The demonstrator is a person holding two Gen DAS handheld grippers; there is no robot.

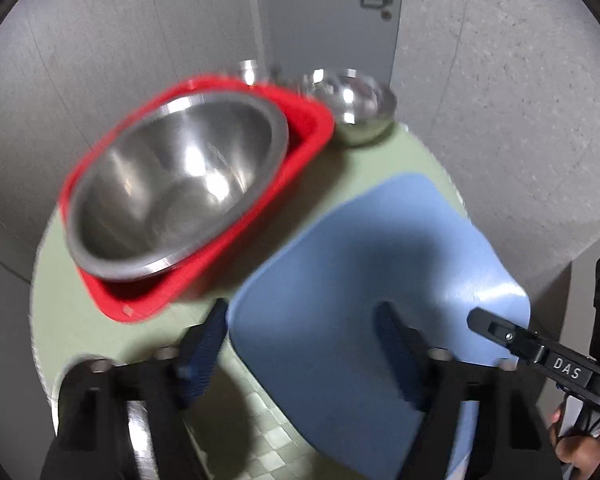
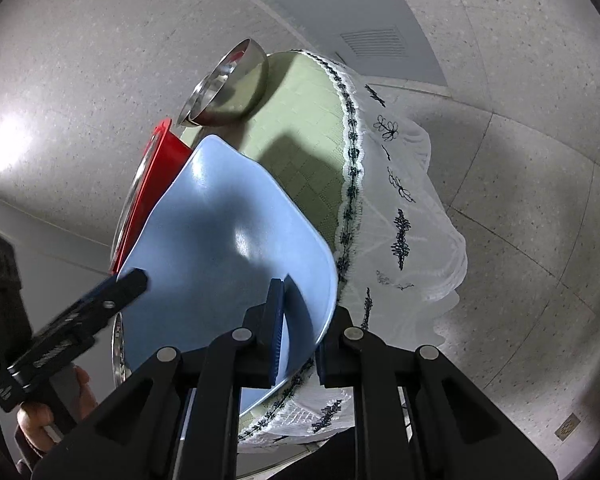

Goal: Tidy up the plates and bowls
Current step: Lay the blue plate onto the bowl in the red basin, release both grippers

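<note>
A round table [image 2: 312, 140] with a green checked cloth and a white lace skirt lies below both tools. Ahead of the left tool [image 1: 300, 356] and to its left, a red tray [image 1: 300, 148] holds a big steel bowl [image 1: 176, 188]. Beyond the tray stands a small steel bowl [image 1: 354, 108]. A blue plate [image 1: 360, 264] lies directly before both tools. The left tool's jaws stand apart, one finger on the plate, the other just off its left edge; no grip shows. The right tool [image 2: 296, 332] is clenched on the plate's near rim. A hand [image 2: 56, 404] holds the left tool's grip.
</note>
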